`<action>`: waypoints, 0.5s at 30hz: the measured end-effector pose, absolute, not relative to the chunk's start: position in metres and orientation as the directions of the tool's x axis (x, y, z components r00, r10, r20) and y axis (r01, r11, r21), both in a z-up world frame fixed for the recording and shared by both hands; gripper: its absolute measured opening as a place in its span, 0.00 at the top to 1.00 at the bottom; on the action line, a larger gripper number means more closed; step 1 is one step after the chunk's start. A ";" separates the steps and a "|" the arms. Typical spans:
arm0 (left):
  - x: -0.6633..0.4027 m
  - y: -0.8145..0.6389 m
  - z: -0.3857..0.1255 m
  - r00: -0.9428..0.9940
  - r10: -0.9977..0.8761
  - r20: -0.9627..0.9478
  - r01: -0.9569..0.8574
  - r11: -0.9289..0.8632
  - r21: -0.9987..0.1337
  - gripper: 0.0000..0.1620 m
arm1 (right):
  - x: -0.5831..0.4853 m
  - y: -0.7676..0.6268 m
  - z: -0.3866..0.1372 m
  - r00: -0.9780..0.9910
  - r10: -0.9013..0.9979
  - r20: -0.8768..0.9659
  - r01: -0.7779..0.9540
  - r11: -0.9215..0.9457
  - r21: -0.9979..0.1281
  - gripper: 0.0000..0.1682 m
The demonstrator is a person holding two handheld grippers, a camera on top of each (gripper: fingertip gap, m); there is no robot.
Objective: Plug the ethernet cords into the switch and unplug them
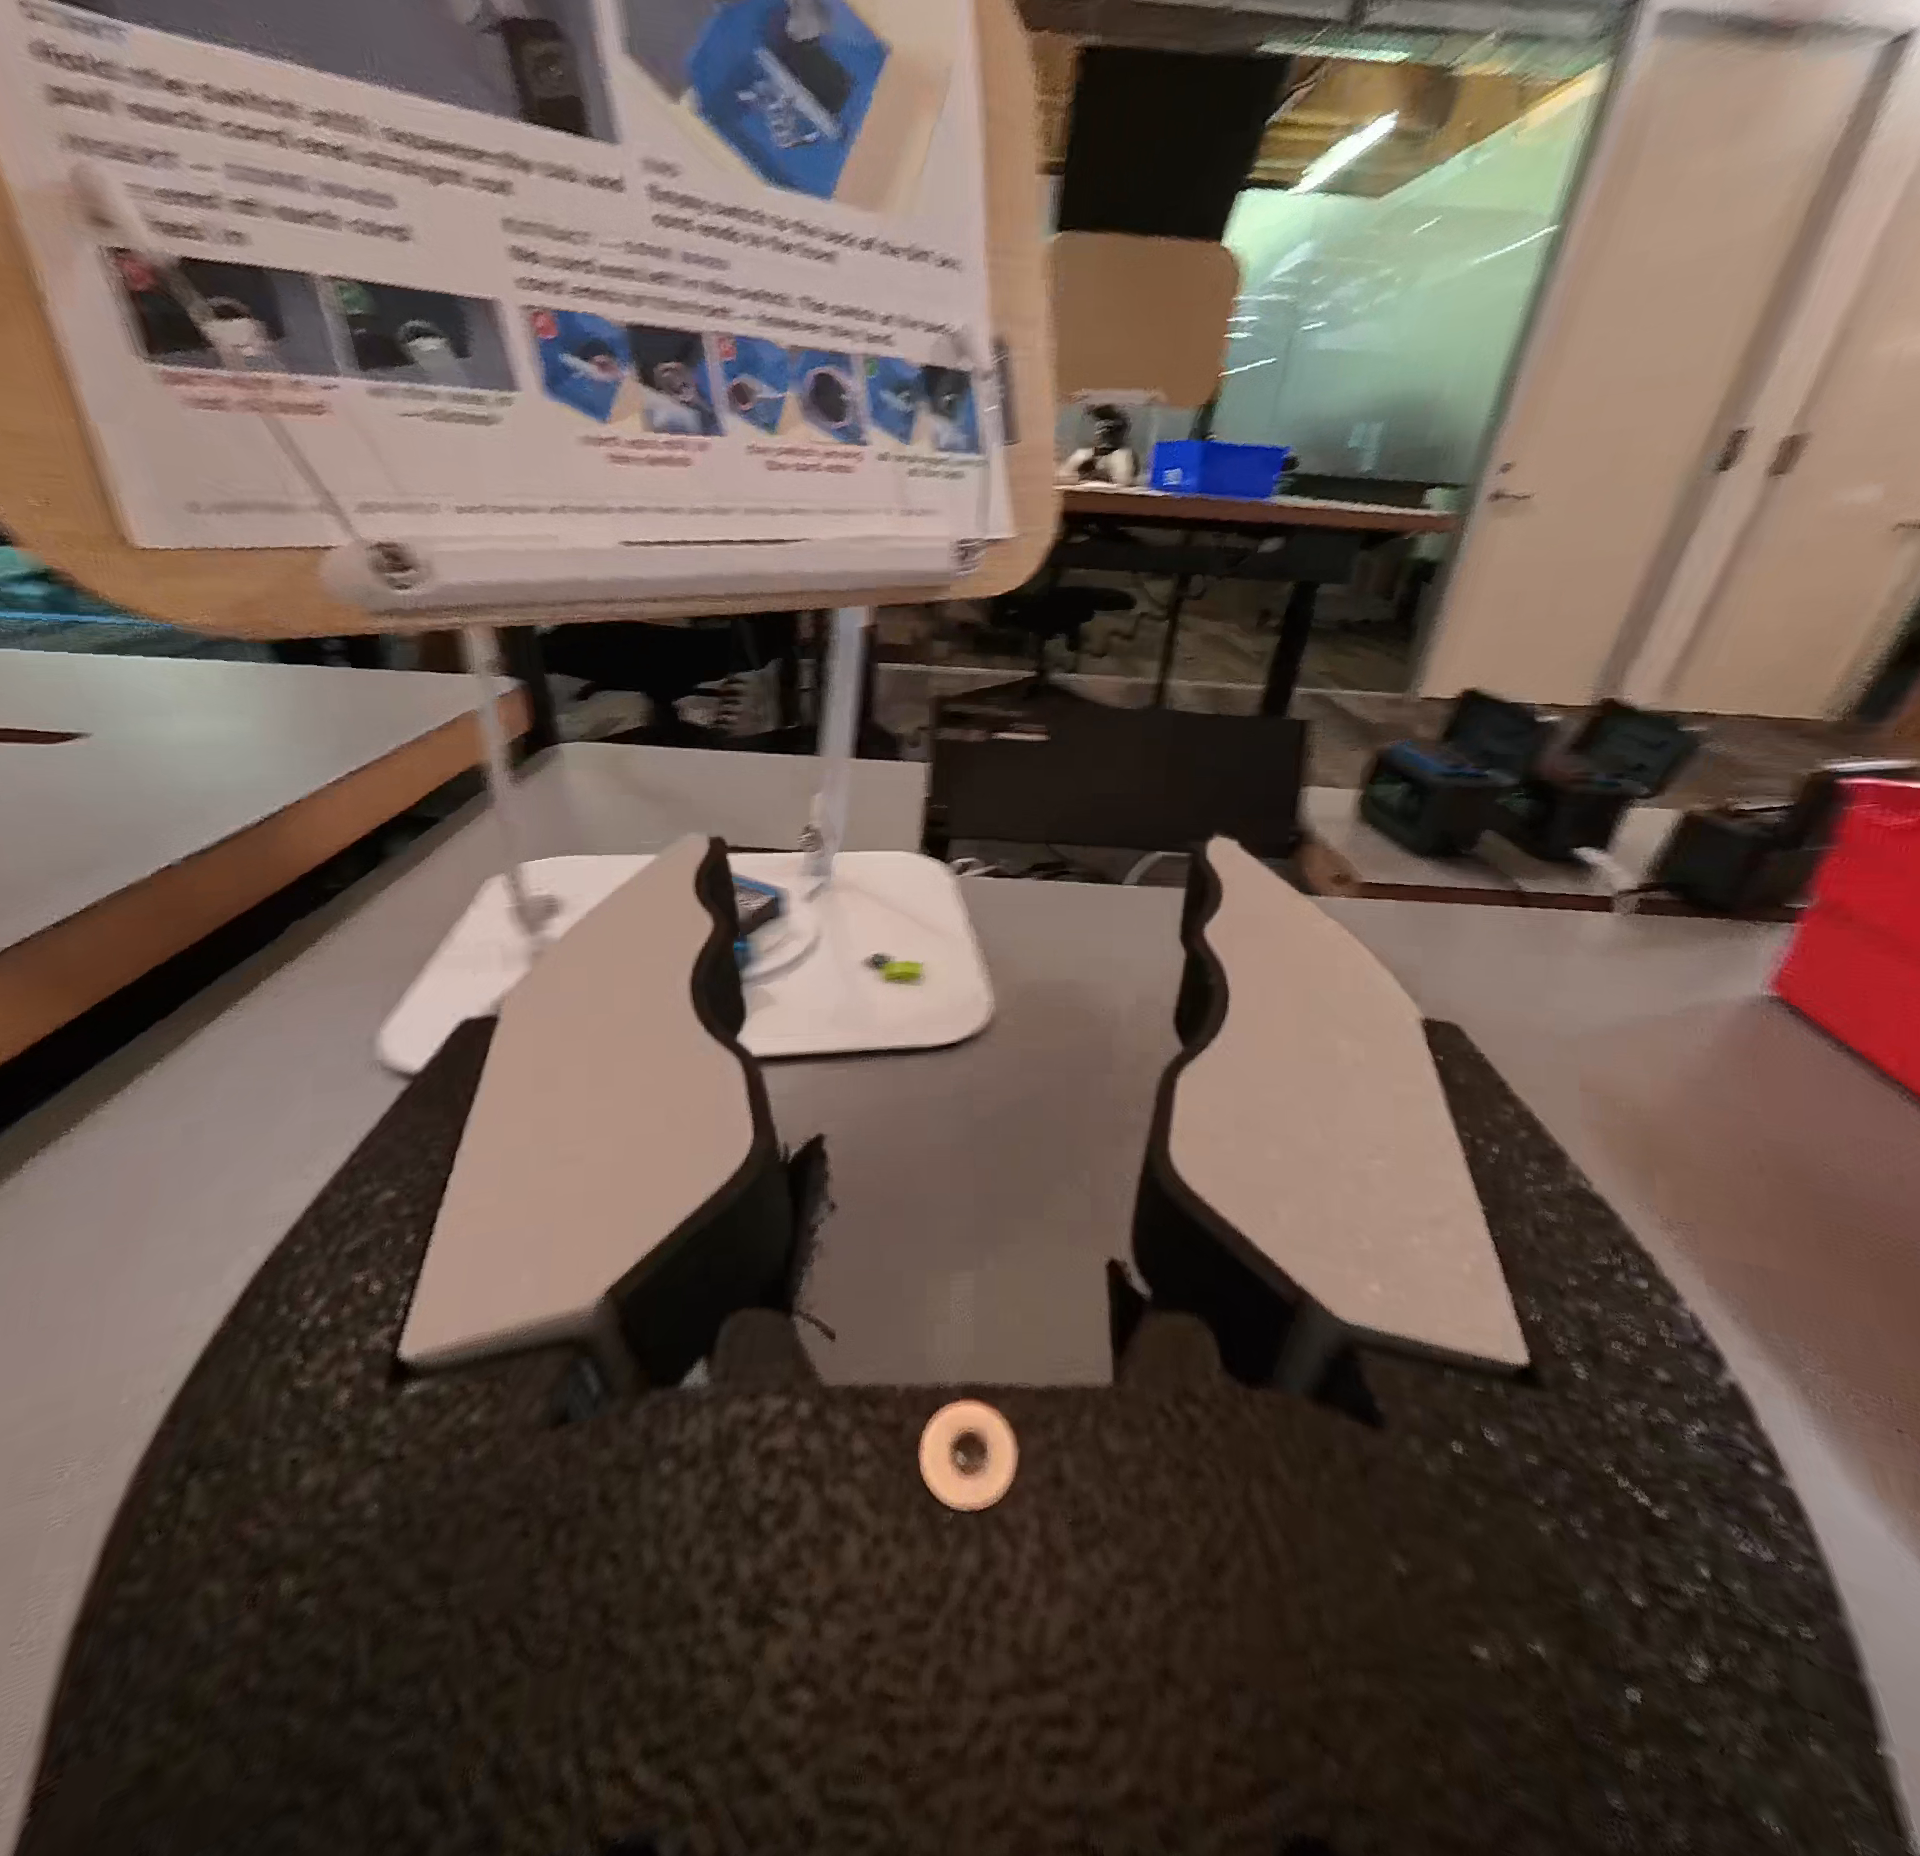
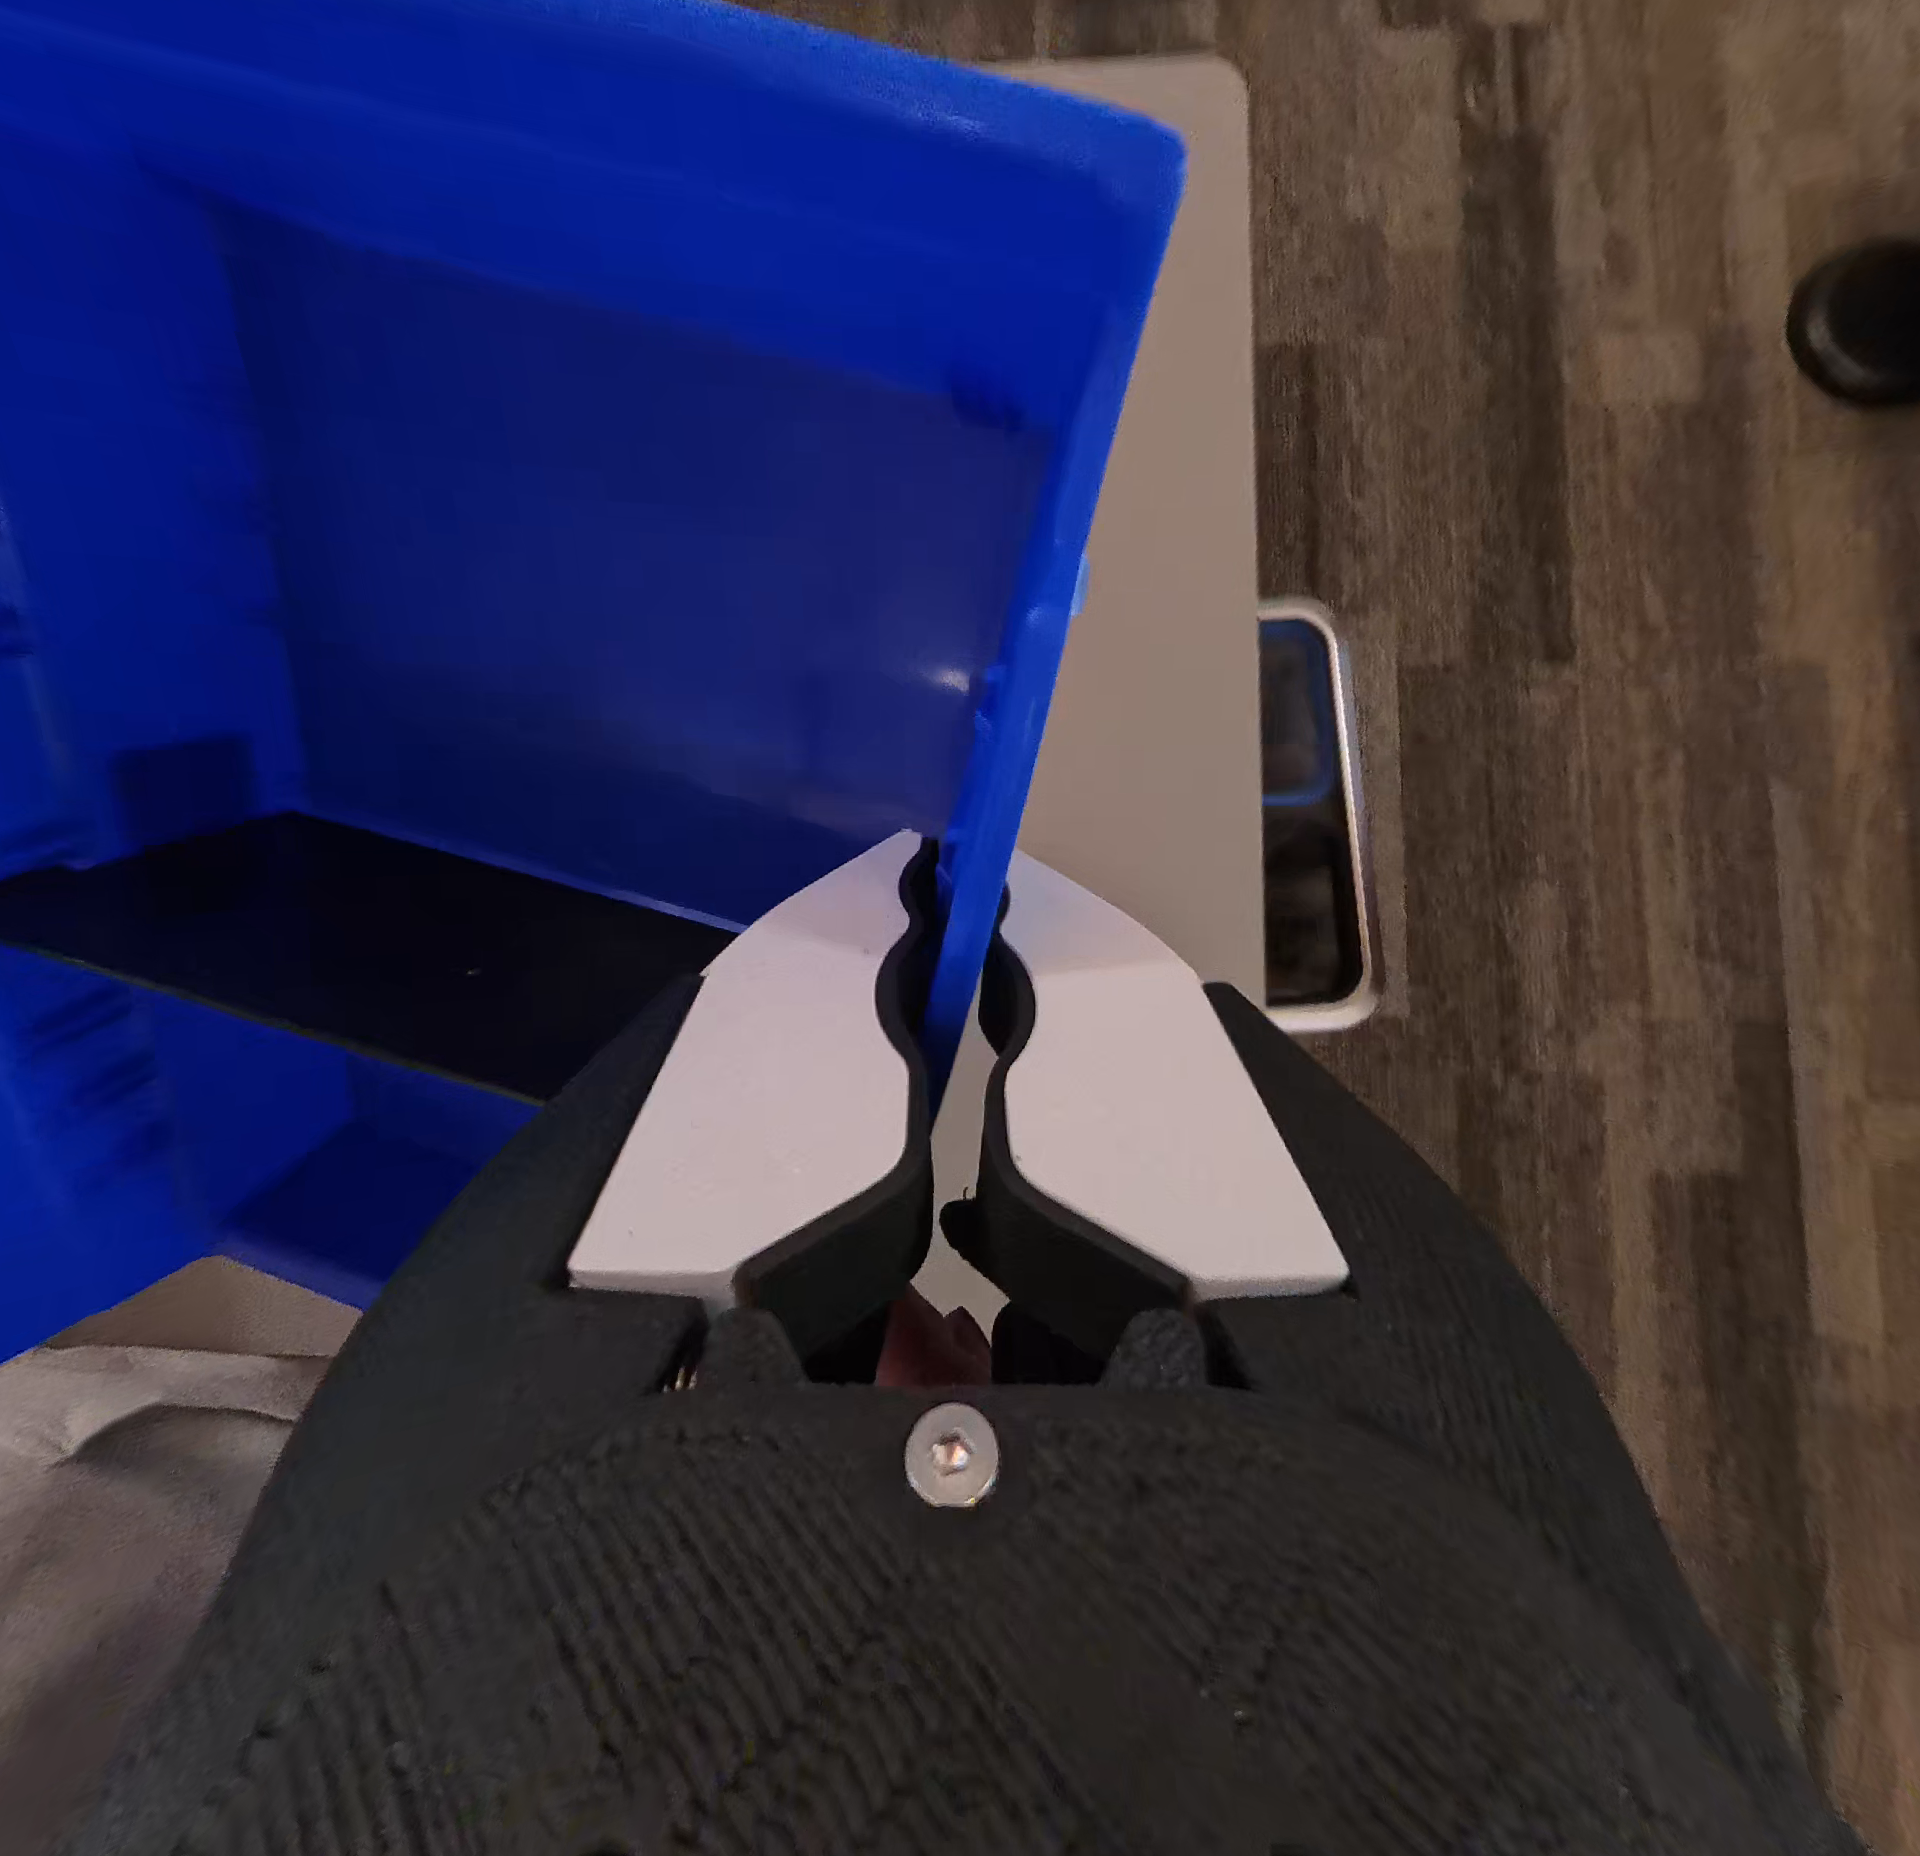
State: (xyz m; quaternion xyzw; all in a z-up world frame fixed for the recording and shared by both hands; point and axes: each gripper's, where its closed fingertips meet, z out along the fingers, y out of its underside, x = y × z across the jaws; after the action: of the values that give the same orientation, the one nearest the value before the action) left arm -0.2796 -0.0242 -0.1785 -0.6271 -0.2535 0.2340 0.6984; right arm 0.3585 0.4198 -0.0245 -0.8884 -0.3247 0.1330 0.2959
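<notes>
My right gripper (image 2: 951, 897) is shut on the side wall of a blue plastic bin (image 2: 582, 518). The bin is lifted and tilted, and its open inside faces the camera, with a dark strip across its lower part. My left gripper (image 1: 951, 902) is open and empty, held above a dark mat (image 1: 966, 1131) on the grey table (image 1: 208, 1131). Just beyond its fingers stands a white base plate (image 1: 894, 996) with a small blue-and-black item (image 1: 756, 907) and a small green piece (image 1: 899, 968) on it.
A printed instruction sheet on a clear stand (image 1: 499, 279) rises from the white base. A red box (image 1: 1860, 923) is at the right table edge. Black cases (image 1: 1527, 783) sit on the floor beyond. The right wrist view shows wood-look floor (image 2: 1558, 767) beside the table's edge (image 2: 1174, 559). The gap from one gripper's tips to the other's is roughly 80 cm.
</notes>
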 end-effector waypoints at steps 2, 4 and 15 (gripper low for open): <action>-0.257 -0.009 -0.174 0.817 0.573 0.062 0.001 0.106 -0.994 0.47 | 0.383 0.427 -0.060 0.759 0.647 -0.074 0.494 -0.647 -0.581 0.97; -0.239 0.003 -0.174 0.832 0.554 0.026 -0.025 0.085 -0.996 0.41 | 0.396 0.435 -0.102 0.752 0.651 -0.101 0.512 -0.675 -0.532 0.97; -0.183 0.035 -0.188 0.823 0.565 -0.048 -0.058 0.001 -0.998 0.34 | 0.374 0.490 -0.260 0.716 0.677 -0.173 0.616 -0.728 -0.301 0.97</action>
State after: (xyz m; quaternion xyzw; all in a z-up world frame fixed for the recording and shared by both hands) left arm -0.1828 0.0346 -0.1881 -0.6687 -0.1895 0.2288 0.6816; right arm 0.3744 0.4895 -0.2603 -0.9194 -0.3514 0.1369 0.1116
